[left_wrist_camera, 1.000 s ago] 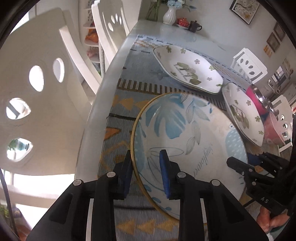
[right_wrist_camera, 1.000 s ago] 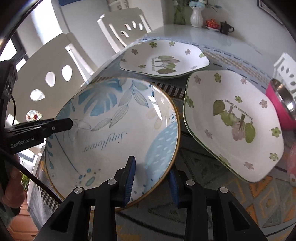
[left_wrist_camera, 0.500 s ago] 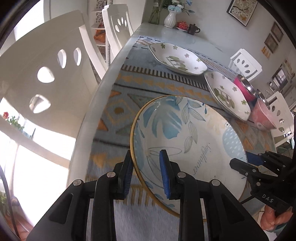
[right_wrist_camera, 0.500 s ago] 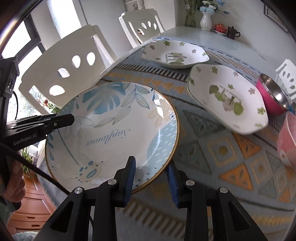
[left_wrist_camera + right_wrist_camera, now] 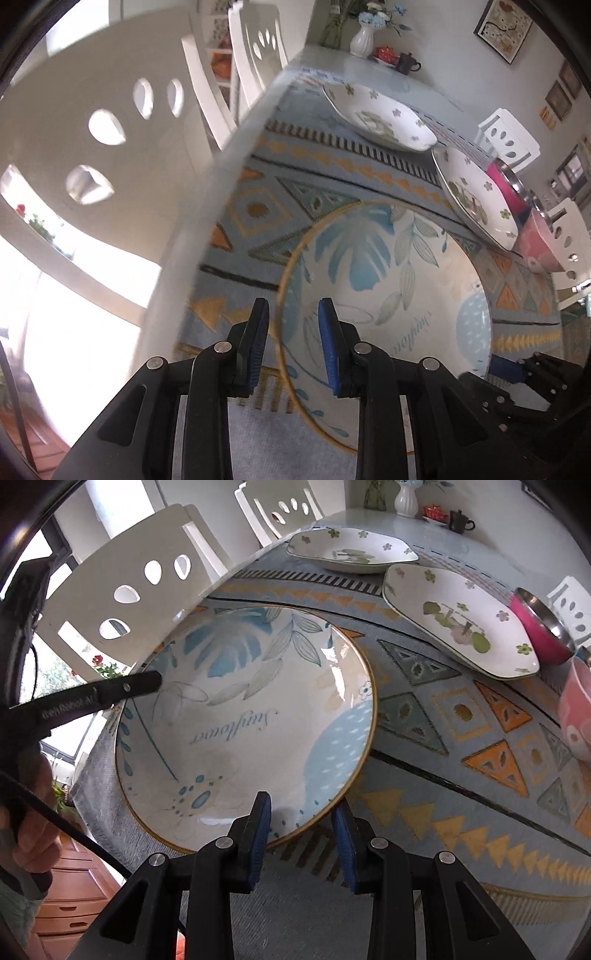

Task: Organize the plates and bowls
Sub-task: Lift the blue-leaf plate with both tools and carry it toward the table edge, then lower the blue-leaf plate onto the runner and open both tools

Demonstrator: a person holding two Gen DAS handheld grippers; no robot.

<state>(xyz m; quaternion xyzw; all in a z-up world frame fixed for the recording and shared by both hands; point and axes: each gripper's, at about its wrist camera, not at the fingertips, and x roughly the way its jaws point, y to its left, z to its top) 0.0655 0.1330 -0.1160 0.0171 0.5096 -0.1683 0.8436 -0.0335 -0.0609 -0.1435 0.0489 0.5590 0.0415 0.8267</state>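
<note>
Right wrist view: we hold the blue-leaf plate [image 5: 243,723] near the surface's [image 5: 424,805] edge, right hand-held gripper [image 5: 301,821] and left hand-held gripper [image 5: 293,341] each clamped on its rim; release both together, keeping it level.

You're in a home dining room: table [image 5: 424,520] with patterned cloth [image 5: 461,760], white chairs [image 5: 122,590], flower vase [image 5: 364,38], framed pictures [image 5: 504,22], wooden drawers [image 5: 70,904].

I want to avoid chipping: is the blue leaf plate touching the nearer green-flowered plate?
Apart. The right wrist view shows a wide strip of patterned tablecloth between the blue leaf plate and the nearer green-flowered plate.
</note>
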